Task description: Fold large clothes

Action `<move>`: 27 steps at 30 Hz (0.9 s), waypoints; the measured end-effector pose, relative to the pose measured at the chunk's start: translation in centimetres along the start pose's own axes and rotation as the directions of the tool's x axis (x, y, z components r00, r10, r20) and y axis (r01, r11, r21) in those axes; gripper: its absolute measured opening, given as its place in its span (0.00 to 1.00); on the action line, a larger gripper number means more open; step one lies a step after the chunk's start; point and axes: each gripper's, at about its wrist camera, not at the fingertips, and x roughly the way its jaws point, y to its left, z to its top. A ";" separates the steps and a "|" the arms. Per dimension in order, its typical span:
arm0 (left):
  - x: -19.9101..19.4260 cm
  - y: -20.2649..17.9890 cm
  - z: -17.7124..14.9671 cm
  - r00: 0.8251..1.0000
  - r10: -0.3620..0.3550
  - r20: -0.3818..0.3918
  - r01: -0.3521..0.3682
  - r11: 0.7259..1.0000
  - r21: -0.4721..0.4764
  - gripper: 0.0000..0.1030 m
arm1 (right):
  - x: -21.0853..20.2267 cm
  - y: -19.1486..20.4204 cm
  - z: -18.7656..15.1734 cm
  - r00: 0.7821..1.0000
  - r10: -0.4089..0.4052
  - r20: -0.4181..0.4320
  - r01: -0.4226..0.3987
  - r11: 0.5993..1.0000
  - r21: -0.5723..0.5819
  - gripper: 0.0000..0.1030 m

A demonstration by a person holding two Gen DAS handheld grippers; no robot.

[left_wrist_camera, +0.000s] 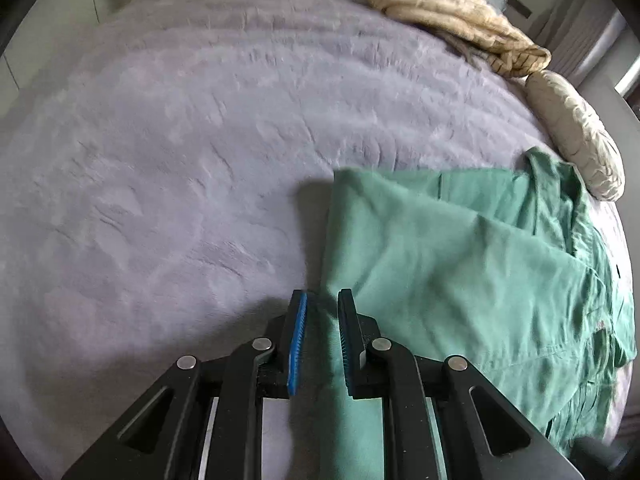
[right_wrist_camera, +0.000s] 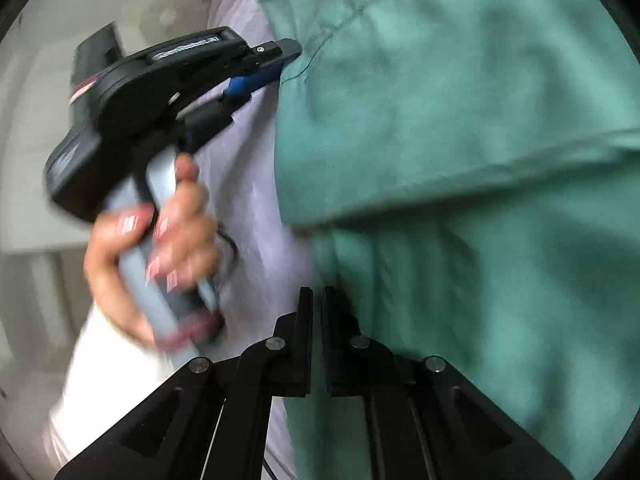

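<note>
Both grippers' fingers clamp the wrinkled teal cotton garment (left_wrist_camera: 460, 248): left gripper (left_wrist_camera: 322, 300) and right gripper (right_wrist_camera: 318, 294) each pinching its near edge, likely for folding across the grey plush bedspread (left_wrist_camera: 180, 160).

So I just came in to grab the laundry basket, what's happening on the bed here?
A person is folding a large green garment spread on a grey fleece blanket, using a handheld gripper in each hand. The left gripper is shut on the garment's edge. The right gripper is shut at another part of its edge; whether it pinches cloth is unclear. Two beige bundles lie at the far side, untouched.
</note>
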 end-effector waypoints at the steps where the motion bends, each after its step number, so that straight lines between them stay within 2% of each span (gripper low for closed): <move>1: -1.1 0.1 -0.1 1.000 0.008 0.017 -0.008 1.000 0.021 0.17 | -1.6 -0.3 -0.1 0.999 -0.032 0.031 0.032 0.999 -0.011 0.09; 2: -1.8 0.0 -0.2 1.000 0.012 0.027 -0.013 0.999 0.035 0.17 | -3.7 -0.9 -0.2 0.995 -0.069 0.072 0.070 0.997 -0.015 0.22; 3: -2.5 0.0 -0.5 0.999 0.015 0.038 -0.017 0.999 0.047 0.17 | -7.0 -2.0 -0.3 0.980 -0.135 0.144 0.135 0.991 0.004 0.33; 4: -3.4 0.0 -0.9 0.999 0.018 0.047 -0.021 0.998 0.060 0.17 | -9.5 -3.0 -0.4 0.959 -0.192 0.208 0.190 0.981 0.032 0.59; 5: -3.8 -0.1 -1.3 0.999 0.019 0.049 -0.022 0.998 0.065 0.17 | -11.2 -3.5 -0.2 0.942 -0.224 0.251 0.217 0.975 0.056 0.64; 7: -4.6 -0.3 -2.4 0.999 0.017 0.041 -0.020 0.998 0.065 0.18 | -15.3 -5.7 -0.1 0.887 -0.308 0.343 0.278 0.951 0.135 0.64; 8: -4.6 -0.4 -3.1 1.000 0.011 0.028 -0.013 0.998 0.057 0.18 | -17.5 -7.0 -0.1 0.846 -0.363 0.390 0.303 0.930 0.208 0.64; 10: -4.4 -0.7 -4.0 1.000 0.007 0.002 -0.008 0.999 0.040 0.18 | -19.0 -8.9 0.2 0.821 -0.394 0.413 0.286 0.910 0.300 0.64; 11: -4.2 -0.9 -4.3 1.000 0.009 -0.010 -0.008 0.999 0.033 0.18 | -19.6 -9.9 0.4 0.820 -0.393 0.417 0.261 0.904 0.339 0.64; 12: -4.1 -1.2 -4.6 1.000 0.012 -0.017 -0.011 1.000 0.027 0.18 | -19.9 -10.9 1.1 0.829 -0.372 0.419 0.225 0.906 0.359 0.64; 13: -4.0 -1.6 -4.7 1.000 0.012 -0.022 -0.012 1.000 0.017 0.18 | -20.2 -11.0 1.8 0.835 -0.367 0.411 0.220 0.906 0.362 0.60; 14: -4.0 -1.9 -5.0 1.000 0.008 -0.021 -0.008 1.000 0.012 0.18 | -19.6 -10.5 2.4 0.837 -0.365 0.408 0.231 0.911 0.341 0.33; 15: -4.0 -2.2 -5.2 1.000 0.005 -0.020 -0.005 1.000 0.009 0.18 | -19.6 -9.9 2.8 0.841 -0.361 0.403 0.253 0.921 0.296 0.14; 16: -3.9 -2.6 -5.5 1.000 0.005 -0.022 -0.005 1.000 0.009 0.18 | -20.1 -9.5 3.0 0.834 -0.373 0.407 0.280 0.921 0.270 0.08; 18: -3.3 -3.3 -6.2 0.999 0.024 -0.040 -0.023 1.000 0.018 0.18 | -20.7 -10.0 4.0 0.813 -0.411 0.412 0.324 0.908 0.267 0.08; 19: -2.8 -3.6 -6.6 0.997 0.044 -0.058 -0.043 0.999 0.018 0.18 | -21.9 -10.9 3.0 0.809 -0.420 0.410 0.328 0.903 0.277 0.08; 20: -2.6 -3.7 -6.8 0.996 0.053 -0.069 -0.052 0.998 0.017 0.18 | -21.5 -11.6 2.8 0.817 -0.414 0.402 0.304 0.901 0.310 0.08; 22: -2.6 -4.0 -7.4 0.995 0.069 -0.073 -0.068 0.998 0.013 0.18 | -24.1 -13.1 0.8 0.826 -0.385 0.411 0.254 0.906 0.339 0.08; 23: -2.8 -4.2 -7.6 0.995 0.078 -0.068 -0.077 0.997 0.016 0.18 | -25.0 -13.9 0.4 0.825 -0.382 0.417 0.247 0.906 0.343 0.09; 27: -3.7 -5.3 -8.2 0.992 0.113 -0.062 -0.111 0.993 0.038 0.18 | -26.5 -14.0 -0.6 0.811 -0.420 0.407 0.290 0.893 0.343 0.11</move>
